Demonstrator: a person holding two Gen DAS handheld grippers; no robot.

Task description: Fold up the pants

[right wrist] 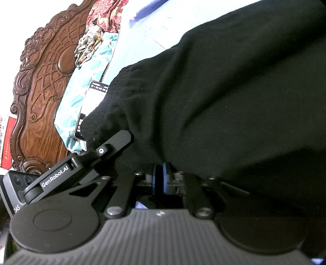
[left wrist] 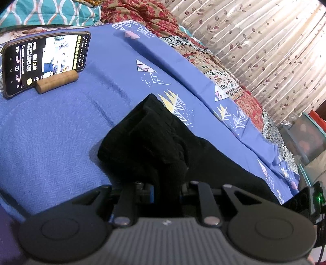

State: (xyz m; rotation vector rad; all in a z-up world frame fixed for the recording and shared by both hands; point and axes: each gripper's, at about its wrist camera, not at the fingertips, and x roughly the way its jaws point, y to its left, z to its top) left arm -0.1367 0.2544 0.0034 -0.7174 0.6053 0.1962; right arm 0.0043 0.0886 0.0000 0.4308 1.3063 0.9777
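Note:
Black pants [left wrist: 150,138] lie on a blue patterned bed sheet [left wrist: 53,130], bunched toward the left wrist camera and trailing off to the right. My left gripper [left wrist: 167,187] is shut on a fold of the pants, which hides its fingertips. In the right wrist view the pants [right wrist: 224,97] fill most of the frame and drape over the gripper. My right gripper [right wrist: 160,175] is shut on the black cloth, its blue pads [right wrist: 165,179] pressed close together. The left gripper's body [right wrist: 81,171] shows just left of it.
A phone [left wrist: 44,61] with a lit screen leans in a wooden holder [left wrist: 57,81] at the sheet's far left. Red and teal bedding [left wrist: 142,14] is piled at the back. Curtains [left wrist: 264,40] hang at right. A carved wooden headboard [right wrist: 44,81] stands behind.

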